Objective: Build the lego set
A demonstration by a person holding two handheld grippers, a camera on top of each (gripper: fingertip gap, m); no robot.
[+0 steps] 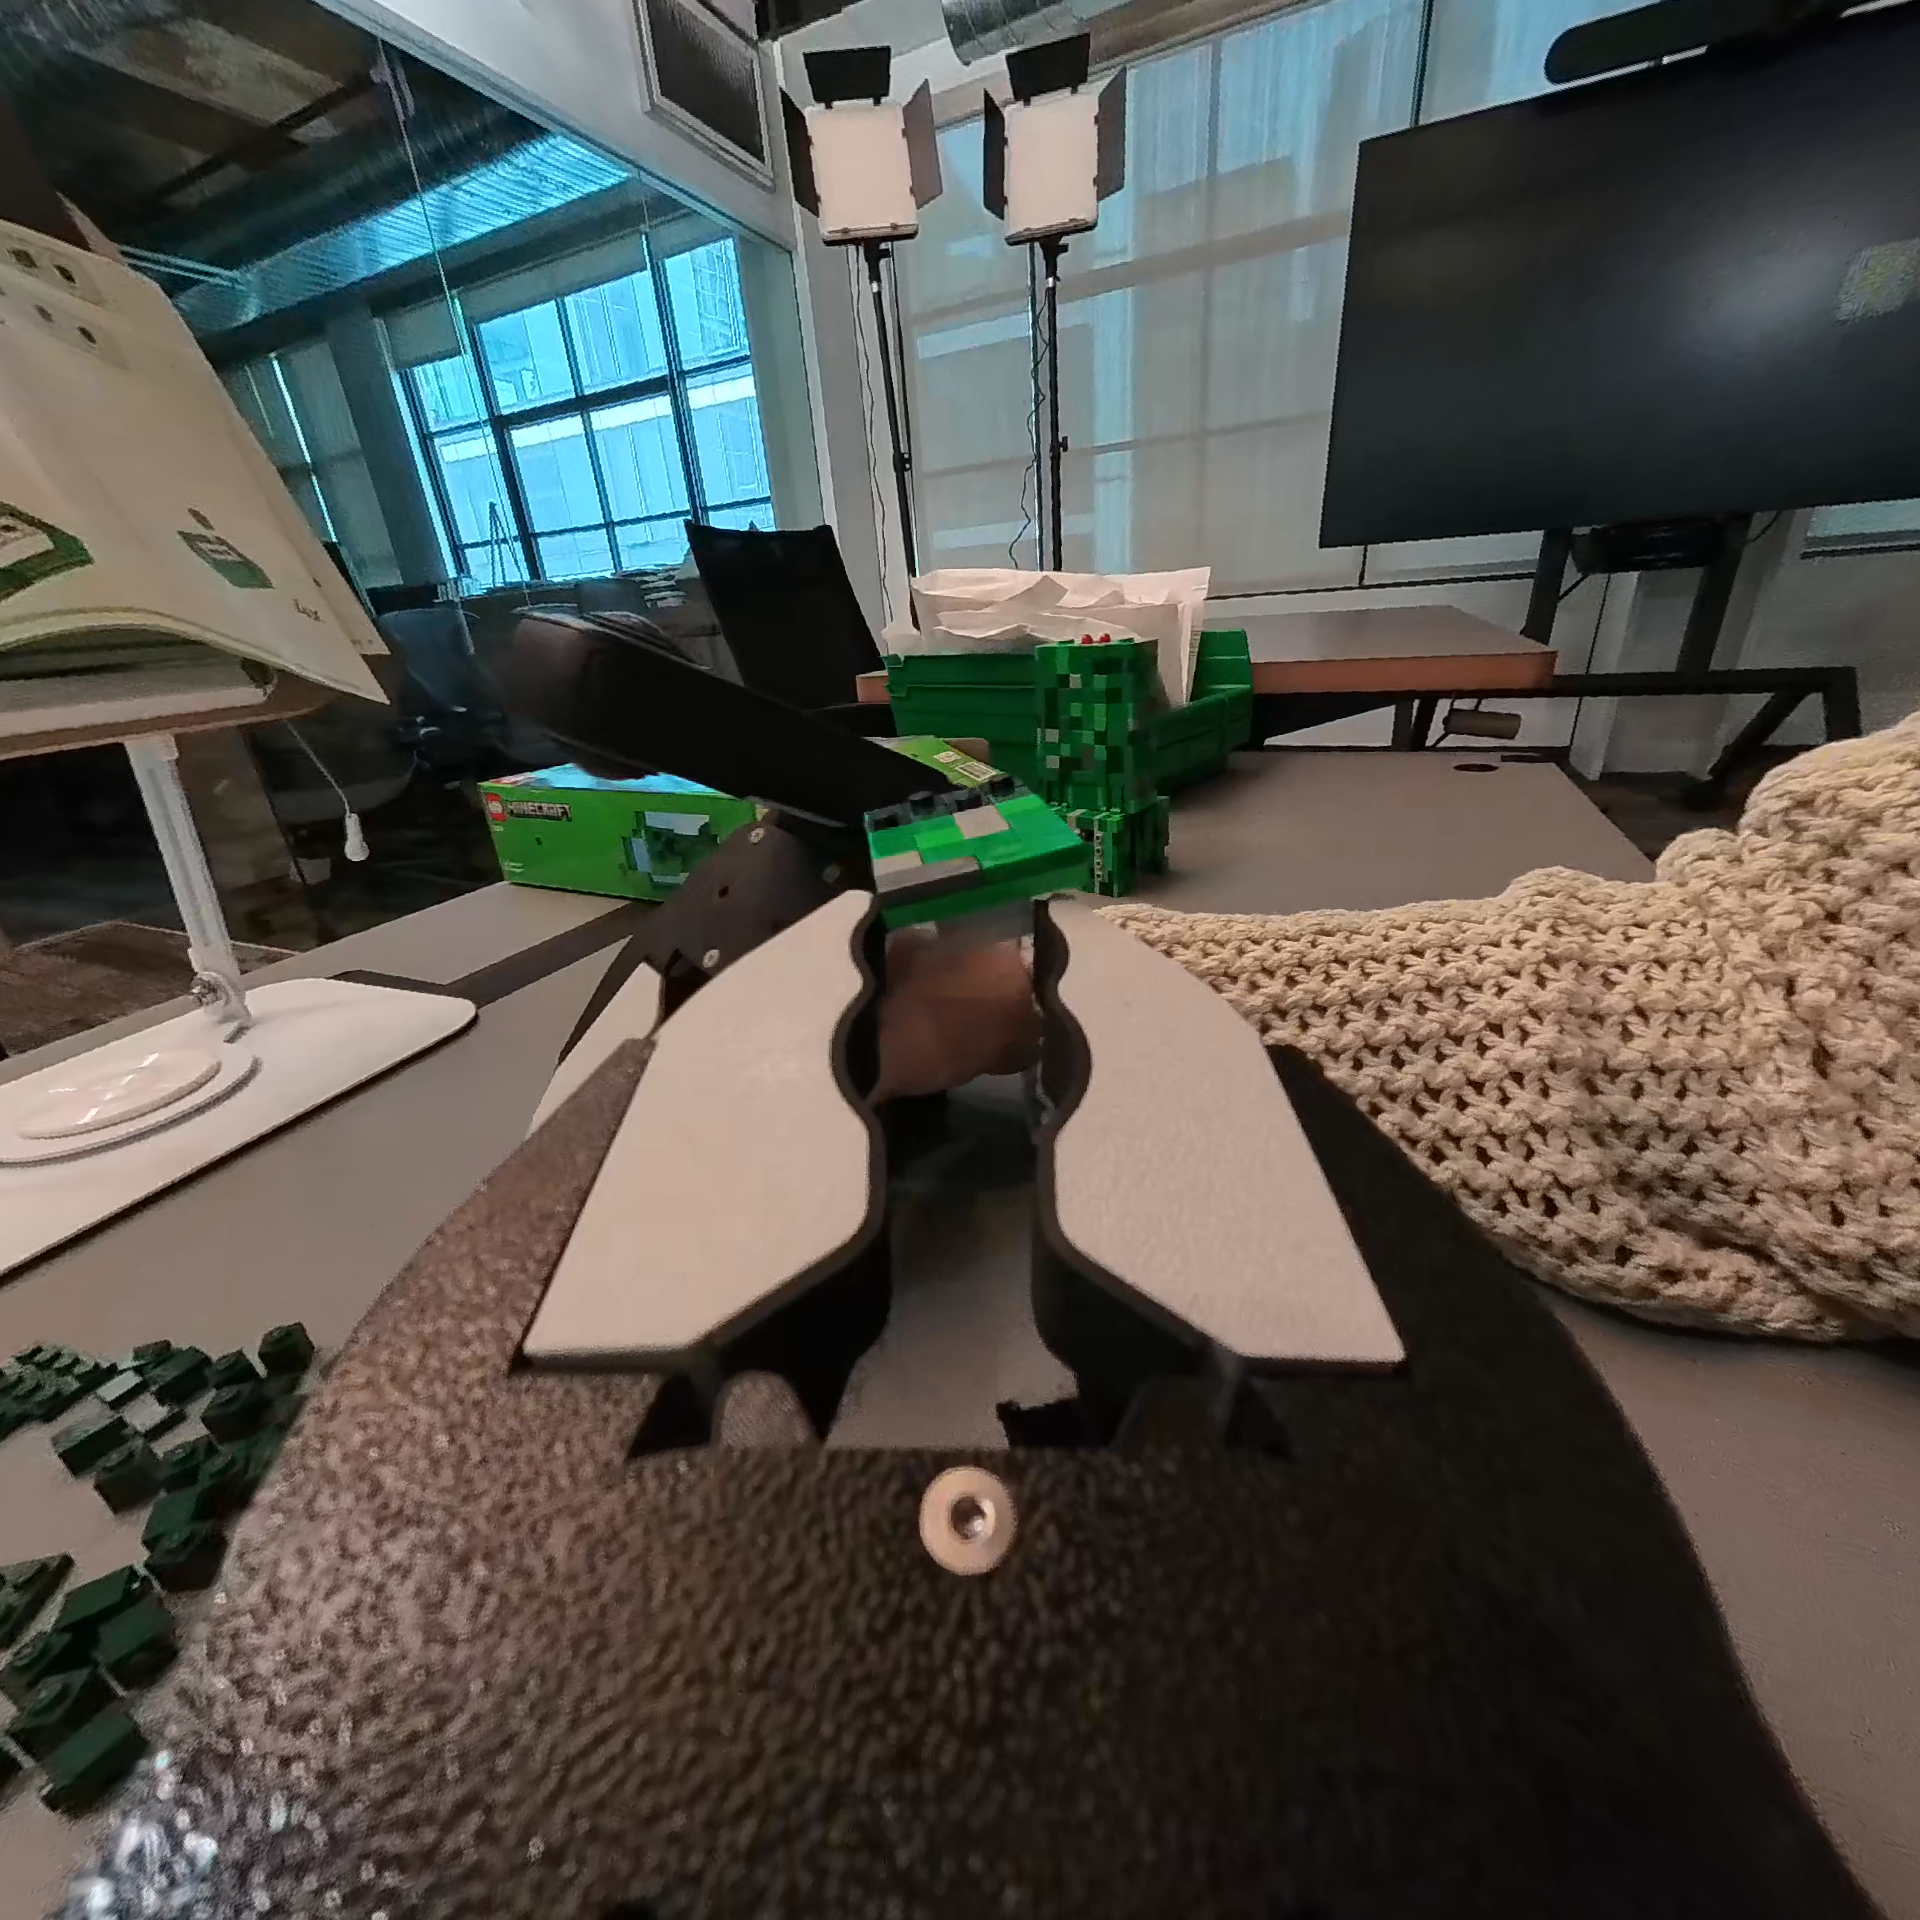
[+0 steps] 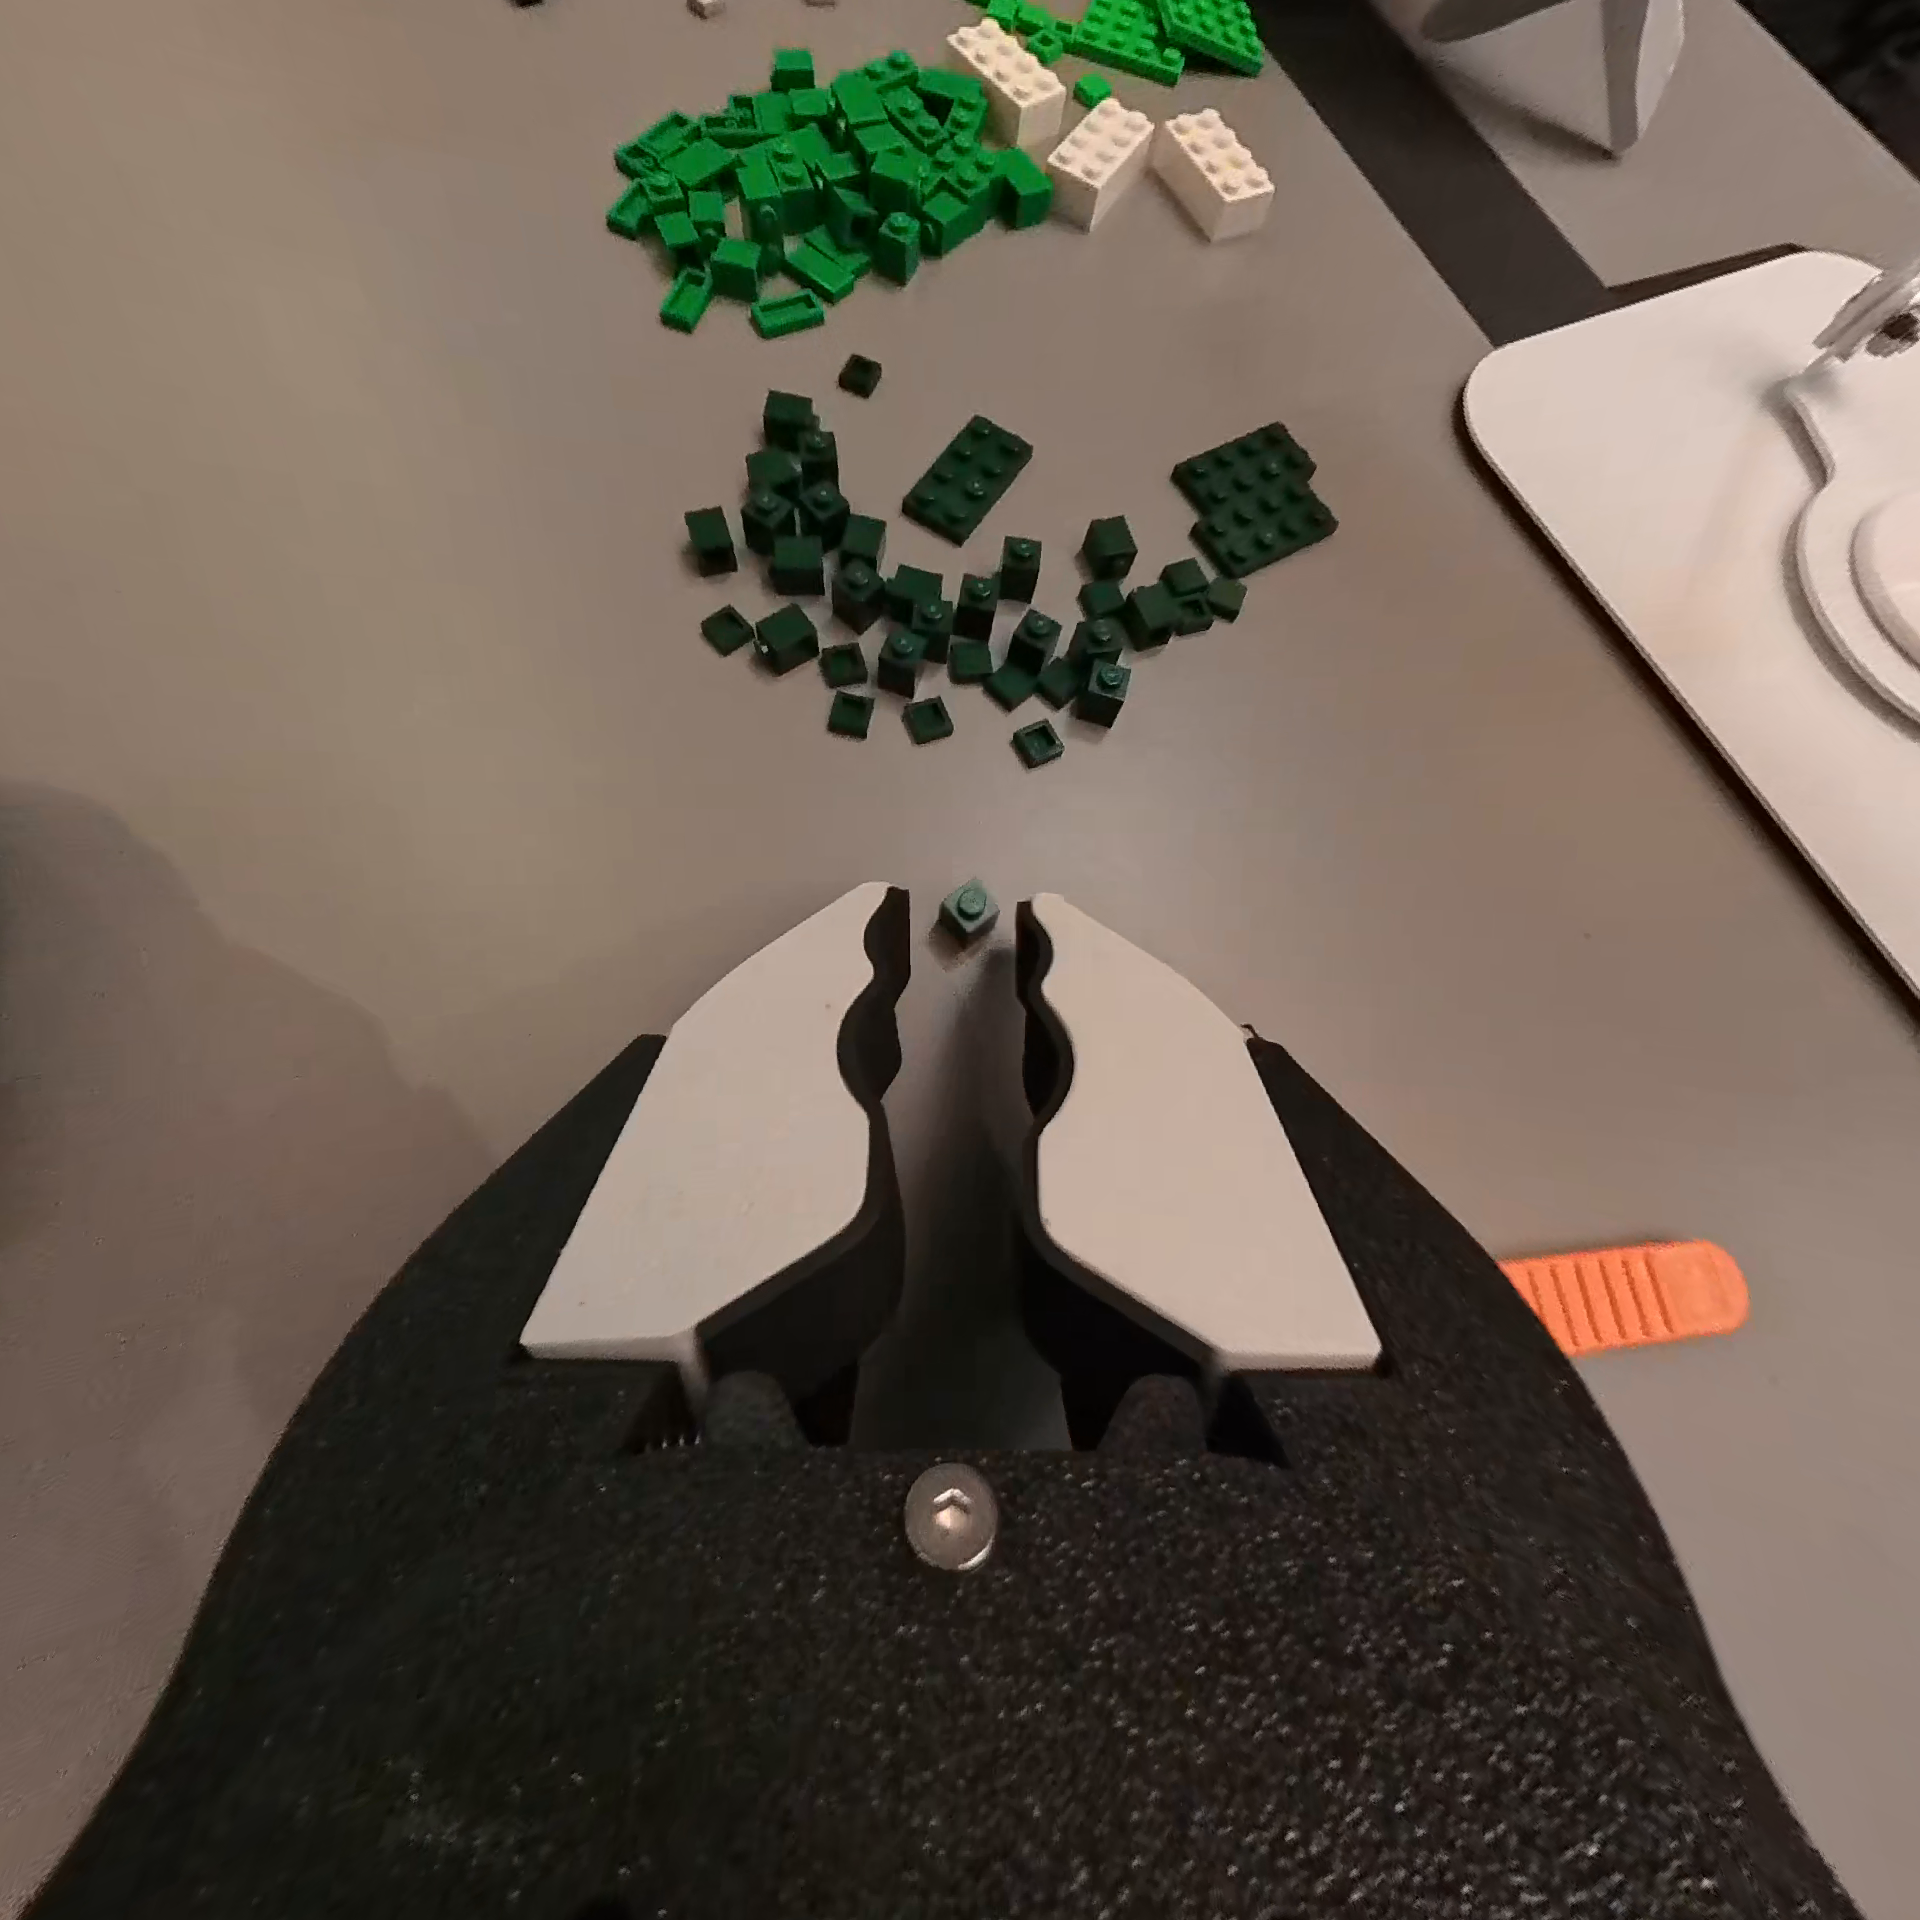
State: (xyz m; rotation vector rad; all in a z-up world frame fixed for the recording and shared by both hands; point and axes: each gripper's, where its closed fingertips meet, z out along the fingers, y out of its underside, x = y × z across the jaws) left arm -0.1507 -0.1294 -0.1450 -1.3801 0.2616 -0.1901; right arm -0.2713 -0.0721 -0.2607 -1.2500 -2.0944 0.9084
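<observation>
My left gripper (image 1: 956, 909) holds a flat green and grey lego assembly (image 1: 971, 847) at its fingertips, raised above the grey table (image 1: 1351, 821). My right gripper (image 2: 961, 914) points down at the table (image 2: 312, 520) and is open. A single small dark green one-stud brick (image 2: 968, 914) lies between its fingertips, with a gap on each side. A pile of dark green small bricks and plates (image 2: 935, 592) lies just beyond it. Part of the right gripper's black body (image 1: 727, 748) shows in the left wrist view, behind the assembly.
Further off lie a bright green brick pile (image 2: 821, 197) and white bricks (image 2: 1112, 156). A white stand base (image 2: 1662, 499) is at the right and an orange brick separator (image 2: 1631, 1299) is near my right gripper. An instruction booklet (image 1: 135, 520), a lego box (image 1: 613, 831), a built green figure (image 1: 1101, 748) and a knitted sleeve (image 1: 1558, 1039) show. The tips of one gripper are about 15 cm away from the tips of the other.
</observation>
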